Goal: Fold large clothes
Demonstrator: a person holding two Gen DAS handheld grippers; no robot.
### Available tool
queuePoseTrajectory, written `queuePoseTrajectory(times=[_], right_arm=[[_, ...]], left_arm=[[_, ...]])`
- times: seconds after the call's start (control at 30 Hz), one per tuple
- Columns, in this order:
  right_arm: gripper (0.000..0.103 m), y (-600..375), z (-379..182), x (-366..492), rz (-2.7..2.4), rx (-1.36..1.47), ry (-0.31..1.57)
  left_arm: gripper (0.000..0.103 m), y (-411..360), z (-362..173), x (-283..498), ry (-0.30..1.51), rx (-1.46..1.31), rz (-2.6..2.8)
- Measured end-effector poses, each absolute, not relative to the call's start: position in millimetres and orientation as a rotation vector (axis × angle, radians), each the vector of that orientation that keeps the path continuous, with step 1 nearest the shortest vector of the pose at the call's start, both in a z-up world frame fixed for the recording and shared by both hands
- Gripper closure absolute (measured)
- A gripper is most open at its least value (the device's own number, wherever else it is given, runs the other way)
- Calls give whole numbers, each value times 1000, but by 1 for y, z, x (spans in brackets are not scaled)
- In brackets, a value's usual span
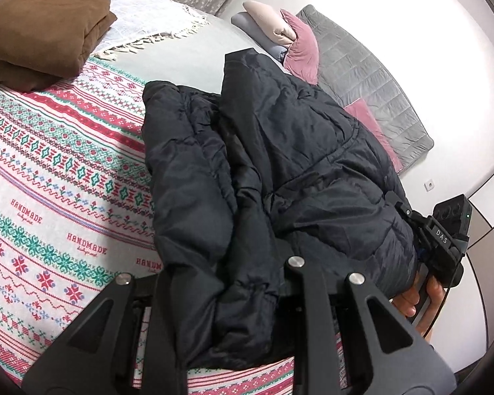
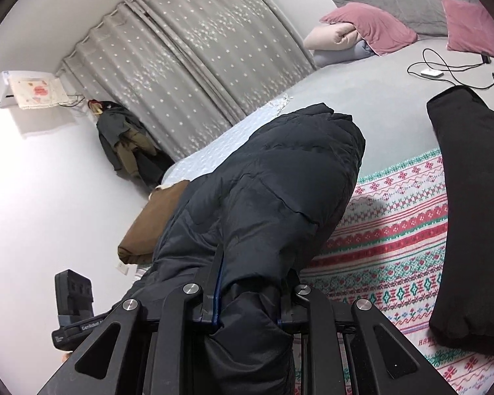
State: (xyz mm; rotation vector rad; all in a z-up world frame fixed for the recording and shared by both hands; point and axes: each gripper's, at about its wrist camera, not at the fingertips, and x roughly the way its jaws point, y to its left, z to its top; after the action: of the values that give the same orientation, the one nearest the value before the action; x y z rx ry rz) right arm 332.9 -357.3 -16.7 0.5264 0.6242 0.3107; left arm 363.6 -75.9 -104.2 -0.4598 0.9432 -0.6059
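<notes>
- On the bed, left wrist view: the dark puffer jacket [image 1: 280, 164] lies bunched over the patterned blanket [image 1: 49, 181], one sleeve draped toward my camera.
- My left gripper [image 1: 227, 302] has jacket fabric bunched between its two fingers; the tips are hidden under the cloth, yet the narrow gap marks a clamp on the jacket.
- At lower right of this view, my right hand [image 1: 411, 299] holds the other tool against the jacket's far edge.
- A folded brown garment [image 1: 46, 29] rests on the blanket at upper left, well apart from the jacket; pink pillows [image 1: 301, 42] and a grey quilt [image 1: 362, 75] lie at the head of the bed.
- Right wrist view: my right gripper [image 2: 247, 302] pinches a thick fold of the jacket [image 2: 263, 197] between its fingers [image 2: 215, 283], the pads pressed on the cloth.
- The jacket rises from this grip in a raised hump over the blanket [image 2: 395, 230].
- A folded black garment [image 2: 471, 214] lies on the blanket at right, near the jacket but not touching it.
- A starred grey curtain [image 2: 197, 65] hangs behind the bed.
</notes>
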Motion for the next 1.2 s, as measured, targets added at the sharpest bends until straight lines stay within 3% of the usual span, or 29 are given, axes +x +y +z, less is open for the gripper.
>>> queuePoseTrajectory(times=[0.8,1.2], right_arm=[[81,-372,-34,337,306,546,612],[81,-382,-68,344,301,564,649]], left_arm=[[79,-93,-100,363,924,-404,-601],[79,-104,-117,362,931,-336,-583]])
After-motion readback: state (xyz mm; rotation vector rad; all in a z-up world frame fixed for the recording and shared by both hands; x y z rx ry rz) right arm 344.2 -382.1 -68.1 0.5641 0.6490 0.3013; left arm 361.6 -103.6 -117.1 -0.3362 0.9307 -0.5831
